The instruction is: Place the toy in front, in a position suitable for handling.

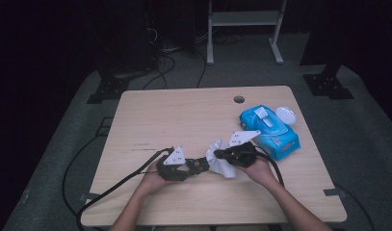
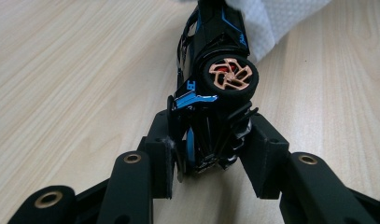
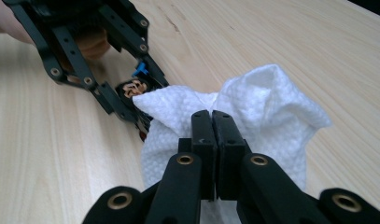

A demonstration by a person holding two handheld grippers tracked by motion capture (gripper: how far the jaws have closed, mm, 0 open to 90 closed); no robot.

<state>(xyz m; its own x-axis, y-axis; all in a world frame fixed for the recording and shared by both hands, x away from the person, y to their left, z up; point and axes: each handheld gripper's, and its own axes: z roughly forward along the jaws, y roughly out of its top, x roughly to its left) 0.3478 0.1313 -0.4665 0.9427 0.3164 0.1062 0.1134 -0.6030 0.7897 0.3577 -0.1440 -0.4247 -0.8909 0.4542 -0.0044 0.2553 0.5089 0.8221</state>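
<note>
Wiping a small black and blue toy car with a white textured wet wipe looks like the step in hand, and it goes best if the wiping hand does the moving while the other keeps the car steady.

Over the pale wooden worktop (image 1: 184, 115), near its front edge, the two hands meet: the left hand (image 1: 152, 180) and the right hand (image 1: 258, 168) come in from the bottom of the high view, forearms angled toward each other.

Back and to the right on the worktop lies the blue plastic pack of wet wipes (image 1: 270, 130), its lid flipped open, well apart from the work.

The white textured wet wipe (image 3: 253, 107) is bunched and pinched in the clenched jaws of the right gripper (image 3: 211, 121), which points level toward the car; its free folds drape over the car's far end.

The black toy car with blue trim and copper-coloured wheels (image 2: 215, 60) is gripped at one end by the left gripper (image 2: 211, 149), jaws clenched on its bodywork, nose away from that gripper. It seems held just off the surface, though that is hard to judge.

Short strokes along the body, with the wipe kept between jaws and paint, should avoid scratching.
</note>
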